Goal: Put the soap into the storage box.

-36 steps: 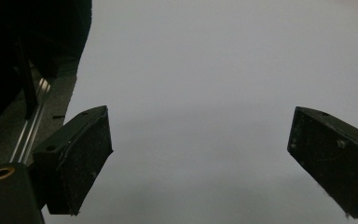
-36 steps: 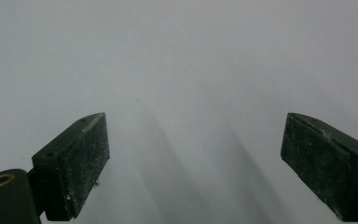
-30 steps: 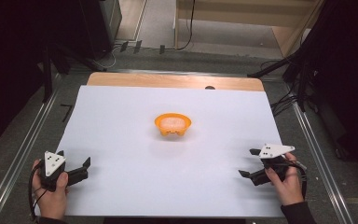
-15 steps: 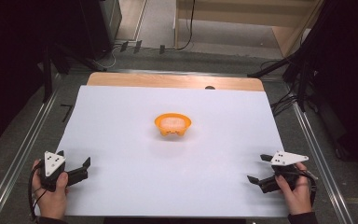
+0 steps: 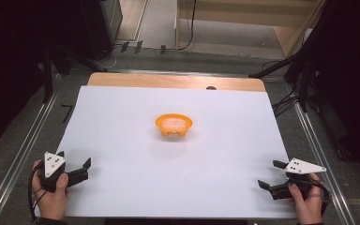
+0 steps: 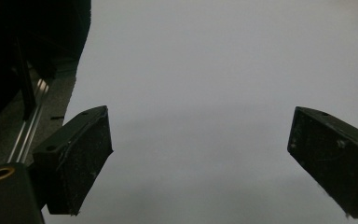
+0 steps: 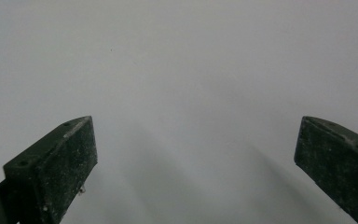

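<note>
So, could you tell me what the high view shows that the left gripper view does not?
High view: the orange bowl mid-sheet, the right gripper open at the near right corner, and both hands. Left gripper view: a close look between the left gripper jaws, wide apart with nothing in the gap. Both: the white sheet and the metal rail beside it.

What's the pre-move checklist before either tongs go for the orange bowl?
1. Orange bowl upright at the middle of the white sheet: ok.
2. Left tongs open, nothing between the jaws: ok.
3. Right tongs have just been opening and now stand wide, nothing between the jaws: ok.
4. Sheet between both tongs and the bowl free of obstacles: ok.
5. What the pale filling in the bowl is: cannot tell.
</note>
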`<control>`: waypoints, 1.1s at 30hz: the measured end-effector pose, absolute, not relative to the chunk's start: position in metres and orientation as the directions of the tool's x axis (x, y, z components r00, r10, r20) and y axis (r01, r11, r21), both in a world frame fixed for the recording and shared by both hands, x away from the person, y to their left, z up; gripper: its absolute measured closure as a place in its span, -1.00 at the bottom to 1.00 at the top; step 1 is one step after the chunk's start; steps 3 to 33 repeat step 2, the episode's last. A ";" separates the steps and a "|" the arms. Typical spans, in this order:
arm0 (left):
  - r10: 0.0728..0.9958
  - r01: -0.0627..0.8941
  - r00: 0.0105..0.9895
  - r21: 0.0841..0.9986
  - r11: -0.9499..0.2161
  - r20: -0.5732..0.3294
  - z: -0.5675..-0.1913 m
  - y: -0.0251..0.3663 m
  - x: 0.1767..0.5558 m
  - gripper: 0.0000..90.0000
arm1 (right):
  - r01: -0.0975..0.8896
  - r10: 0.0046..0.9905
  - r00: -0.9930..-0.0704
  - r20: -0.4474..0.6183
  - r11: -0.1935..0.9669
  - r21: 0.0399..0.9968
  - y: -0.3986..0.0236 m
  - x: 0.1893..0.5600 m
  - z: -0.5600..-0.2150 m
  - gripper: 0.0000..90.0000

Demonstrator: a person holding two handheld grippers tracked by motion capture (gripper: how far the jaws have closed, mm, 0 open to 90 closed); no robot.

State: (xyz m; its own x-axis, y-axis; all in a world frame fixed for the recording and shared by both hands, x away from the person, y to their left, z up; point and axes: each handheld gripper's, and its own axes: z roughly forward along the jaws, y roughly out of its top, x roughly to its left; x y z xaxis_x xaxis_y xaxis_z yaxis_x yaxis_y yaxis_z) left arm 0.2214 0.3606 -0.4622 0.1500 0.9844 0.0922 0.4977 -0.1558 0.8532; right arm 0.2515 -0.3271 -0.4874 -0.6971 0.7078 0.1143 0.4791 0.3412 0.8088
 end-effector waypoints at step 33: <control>0.984 0.500 0.151 0.852 -0.155 0.091 -0.462 0.361 0.222 -0.85 | 0.479 0.708 -0.696 0.120 0.332 0.812 -0.329 0.251 -0.487 -1.00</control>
